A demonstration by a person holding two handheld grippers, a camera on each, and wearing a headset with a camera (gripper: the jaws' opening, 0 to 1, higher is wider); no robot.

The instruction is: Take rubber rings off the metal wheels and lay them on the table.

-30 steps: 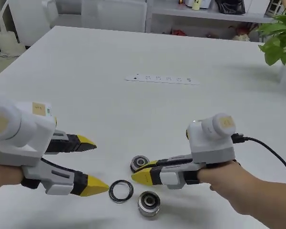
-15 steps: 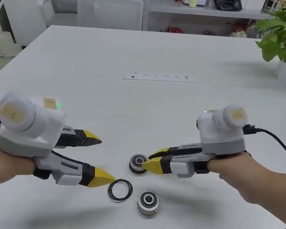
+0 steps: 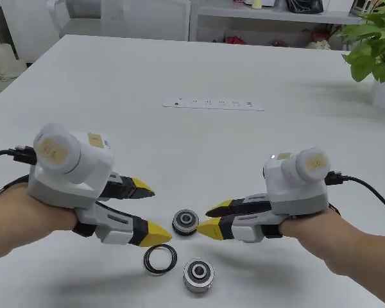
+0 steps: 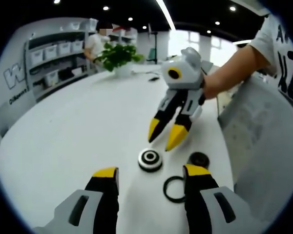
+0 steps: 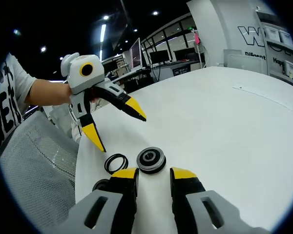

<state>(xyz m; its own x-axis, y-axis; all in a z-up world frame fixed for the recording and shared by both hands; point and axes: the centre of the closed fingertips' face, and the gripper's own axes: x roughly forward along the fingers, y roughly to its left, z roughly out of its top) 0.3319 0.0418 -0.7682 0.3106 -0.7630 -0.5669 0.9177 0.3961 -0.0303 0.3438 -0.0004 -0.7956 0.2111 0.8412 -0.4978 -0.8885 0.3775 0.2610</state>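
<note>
Rubber-rimmed wheel [image 3: 185,221] sits on the table [image 3: 199,147] between the two grippers' tips, and I judge it the next one to strip. A loose ring [image 3: 160,258] lies flat nearer the person, just beside a bare metal wheel [image 3: 199,273]. Left gripper [image 3: 155,212] is spread wide and empty, its lower tip near the loose ring. Right gripper [image 3: 209,219] has jaws a little apart and empty, tips just beside the rimmed wheel. To do it well, one gripper should pin the hub while the other hooks the ring's edge and peels outward — otherwise the wheel may roll or skid. Both hands are low, grippers angled inward toward each other, close over the table.
</note>
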